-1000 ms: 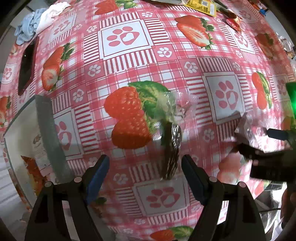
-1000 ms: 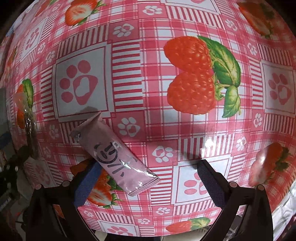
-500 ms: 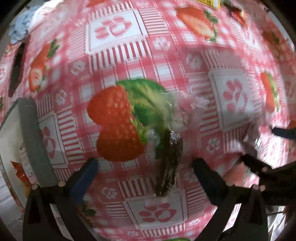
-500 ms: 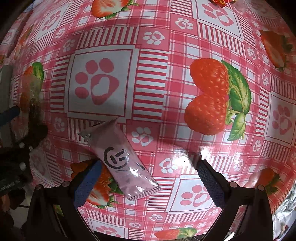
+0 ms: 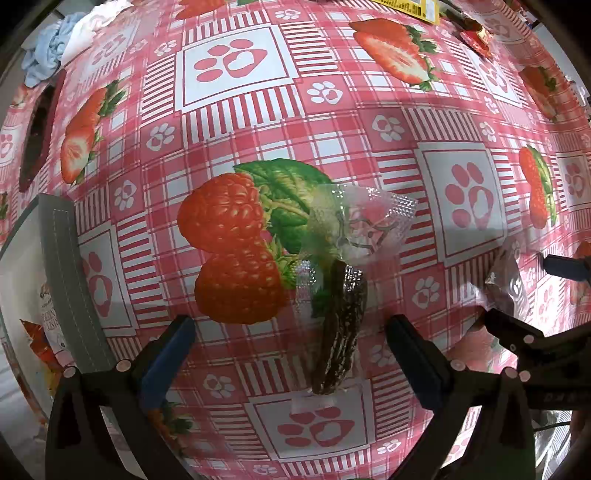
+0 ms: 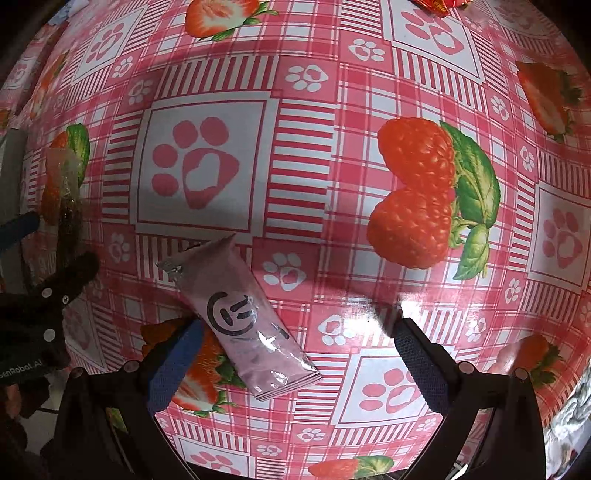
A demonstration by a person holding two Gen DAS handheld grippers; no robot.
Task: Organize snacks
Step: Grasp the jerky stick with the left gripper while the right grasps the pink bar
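Note:
A dark snack in a clear wrapper (image 5: 340, 325) lies on the strawberry tablecloth between the fingers of my open left gripper (image 5: 290, 345), which hovers just over it. It shows edge-on in the right wrist view (image 6: 68, 206). A pink snack packet (image 6: 243, 317) lies on the cloth between the fingers of my open right gripper (image 6: 297, 356), close to the left finger. The packet shows at the right edge of the left wrist view (image 5: 511, 284), where the right gripper's fingers (image 5: 517, 328) also show.
A grey-rimmed box (image 5: 62, 266) with a printed package inside stands at the left edge. A crumpled blue and white cloth (image 5: 55, 48) and a dark flat object (image 5: 37, 133) lie far left. Yellow and red wrappers (image 5: 476, 35) lie at the far right.
Both grippers have shifted slightly over the cloth; the pink packet now sits further between the right fingers. Both stay open, and neither snack has moved on the cloth.

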